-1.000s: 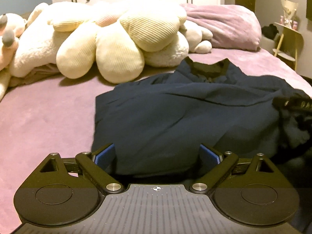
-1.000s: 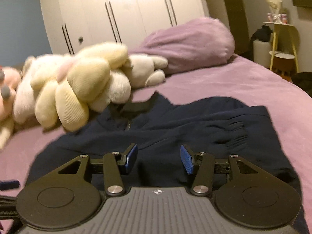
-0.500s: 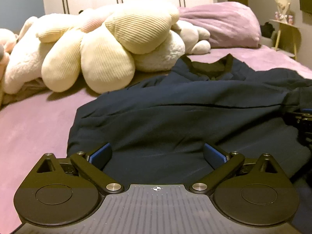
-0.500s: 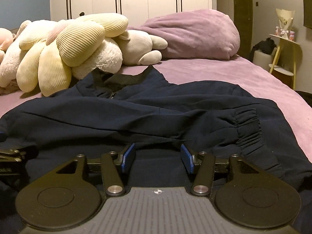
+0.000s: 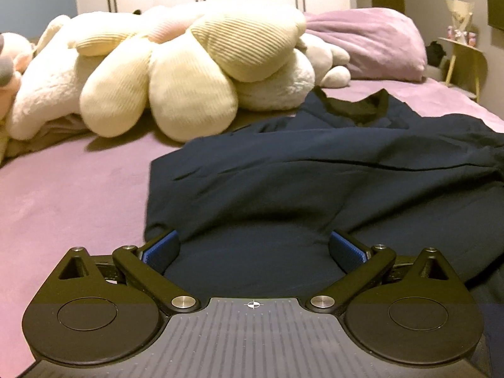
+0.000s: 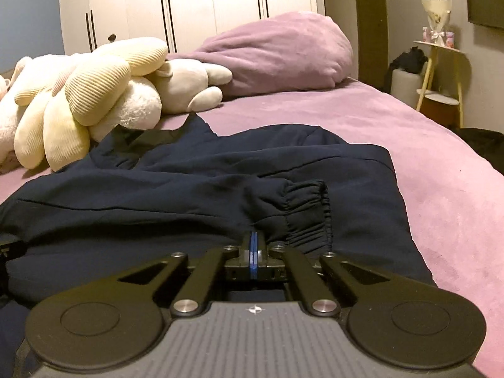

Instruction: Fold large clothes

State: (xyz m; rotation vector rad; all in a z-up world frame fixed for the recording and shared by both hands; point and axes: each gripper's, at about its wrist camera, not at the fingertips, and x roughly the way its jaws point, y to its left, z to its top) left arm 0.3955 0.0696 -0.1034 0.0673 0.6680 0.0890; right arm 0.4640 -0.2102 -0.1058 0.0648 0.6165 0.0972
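Observation:
A dark navy jacket [image 5: 315, 182] lies partly folded on the purple bed, collar toward the pillows. My left gripper [image 5: 253, 249] is open, its blue pads wide apart over the jacket's near left edge, with cloth bulging between them. In the right wrist view the jacket [image 6: 189, 195] shows an elastic cuff [image 6: 302, 208] lying on its right side. My right gripper [image 6: 253, 245] is shut, pads pressed together at the jacket's near edge beside the cuff. Whether cloth is pinched between them I cannot tell.
Cream flower-shaped plush toys [image 5: 189, 72] and a purple duvet [image 6: 283, 53] lie at the head of the bed [image 6: 441, 189]. A small yellow side table [image 6: 441, 72] stands at the right. White wardrobe doors [image 6: 189, 6] stand behind.
My right gripper has closed from open to shut at the jacket's near edge by the cuff. My left gripper stayed open and shifted left along the jacket's near edge.

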